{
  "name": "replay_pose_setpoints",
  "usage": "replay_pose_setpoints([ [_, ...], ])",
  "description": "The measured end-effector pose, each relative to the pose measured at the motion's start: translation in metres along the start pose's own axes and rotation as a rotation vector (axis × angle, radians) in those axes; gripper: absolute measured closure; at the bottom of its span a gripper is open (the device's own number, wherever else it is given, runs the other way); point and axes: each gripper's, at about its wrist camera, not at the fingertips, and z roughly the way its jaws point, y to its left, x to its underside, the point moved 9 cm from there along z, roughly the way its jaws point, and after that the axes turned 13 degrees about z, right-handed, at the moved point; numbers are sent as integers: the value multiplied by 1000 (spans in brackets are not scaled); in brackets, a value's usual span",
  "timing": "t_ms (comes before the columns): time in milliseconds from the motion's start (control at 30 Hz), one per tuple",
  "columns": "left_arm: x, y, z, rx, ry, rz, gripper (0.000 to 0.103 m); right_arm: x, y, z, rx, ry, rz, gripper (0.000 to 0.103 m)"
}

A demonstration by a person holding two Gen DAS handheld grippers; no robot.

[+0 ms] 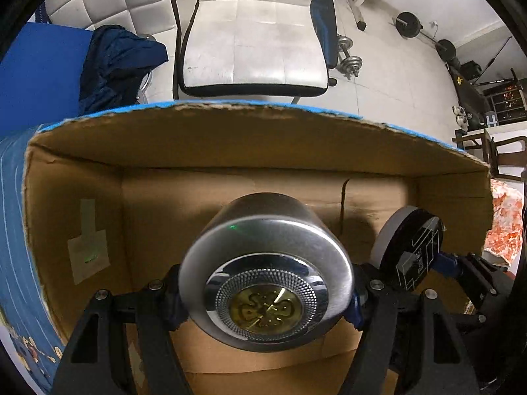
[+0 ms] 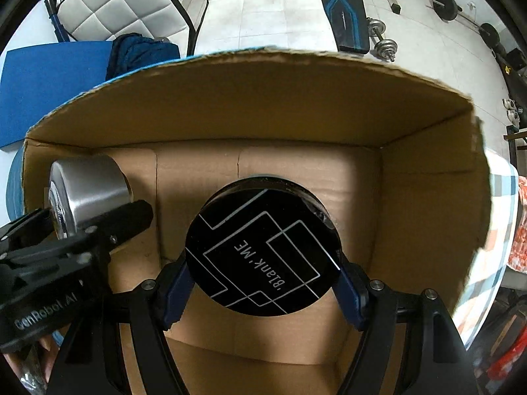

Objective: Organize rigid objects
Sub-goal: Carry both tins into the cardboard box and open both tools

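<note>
My left gripper (image 1: 266,299) is shut on a round silver tin (image 1: 263,263) with a gold emblem on its lid, held over the open cardboard box (image 1: 263,138). My right gripper (image 2: 263,286) is shut on a round black tin (image 2: 263,250) printed "Blank.ME", also held inside the box (image 2: 428,181). The black tin shows at the right in the left wrist view (image 1: 411,250). The silver tin (image 2: 89,191) and left gripper (image 2: 108,227) show at the left in the right wrist view. The two tins are side by side, apart.
The box has brown inner walls and a blue printed outside (image 1: 19,230). Beyond it stand a white quilted chair (image 1: 253,49), a blue mat (image 1: 39,75) with a dark blue jacket (image 1: 118,62), a weight bench (image 2: 346,10) and dumbbells (image 2: 382,39). Orange patterned cloth (image 1: 504,230) lies at the right.
</note>
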Motion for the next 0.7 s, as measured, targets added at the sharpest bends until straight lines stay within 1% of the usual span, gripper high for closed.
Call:
replay_pose_setpoints([
  [167, -2, -3, 13, 1, 24, 7, 34, 0, 6, 10, 4, 11, -12, 27],
  [300, -4, -7, 24, 12, 54, 12, 34, -2, 5, 20, 26, 26, -31, 26],
  [500, -3, -11, 40, 2, 98, 38, 34, -7, 4, 33, 64, 28, -75, 26],
  [600, -4, -11, 41, -8, 101, 42, 34, -6, 5, 38, 52, 35, -75, 26],
  [700, -6, -10, 39, 2, 106, 20, 33, -7, 4, 35, 42, 21, -71, 25],
])
